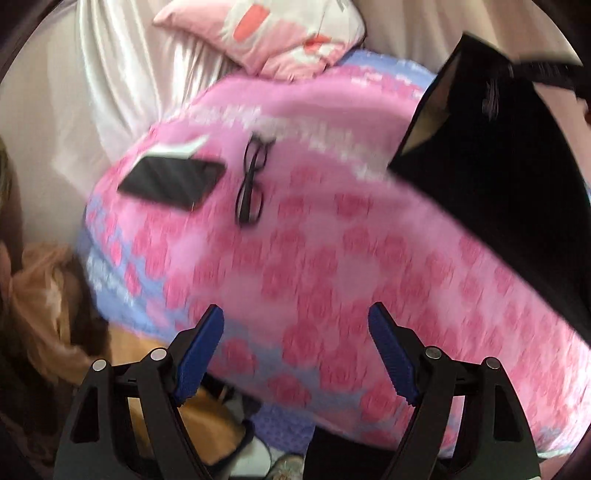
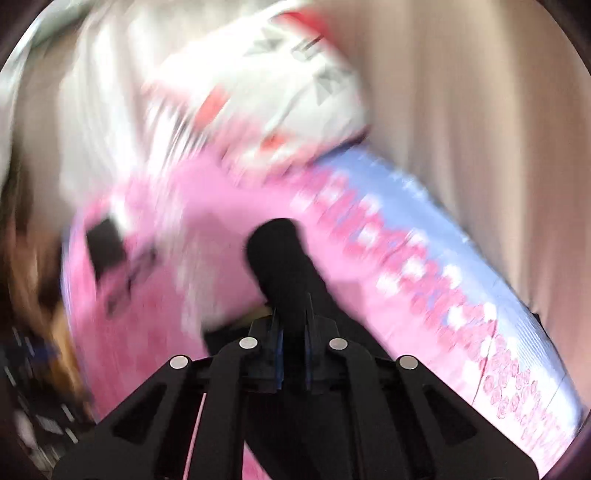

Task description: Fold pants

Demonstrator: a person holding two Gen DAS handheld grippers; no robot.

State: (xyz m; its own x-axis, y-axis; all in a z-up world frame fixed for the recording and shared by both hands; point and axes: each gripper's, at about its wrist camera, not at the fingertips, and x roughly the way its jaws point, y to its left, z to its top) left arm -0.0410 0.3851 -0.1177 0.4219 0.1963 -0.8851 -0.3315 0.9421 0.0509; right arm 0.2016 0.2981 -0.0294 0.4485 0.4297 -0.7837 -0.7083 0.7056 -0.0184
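The pink bed (image 1: 332, 266) fills the frame. Black pants (image 1: 498, 177) hang unfolded at upper right, clamped in the right claw (image 2: 291, 325); the left claw (image 1: 295, 347) gapes empty. Folding has barely begun.

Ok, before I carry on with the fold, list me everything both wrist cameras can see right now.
Black fabric pants: one, black, lifted over the right side of the bed, a bunch clamped in the right gripper.
Pink rose-patterned bedspread with blue border: one, pink and blue, covering the bed.
Black flat phone: one, black, lying on the bedspread, left side.
Black-framed glasses: one pair, black, folded, just right of the phone.
Pink and white pillow: one, at the far end of the bed.
Pale curtain: one, beige, beyond the bed.
Left gripper: blue pads, jaws open, empty, above the bedspread.
Right gripper: jaws shut on the pants.
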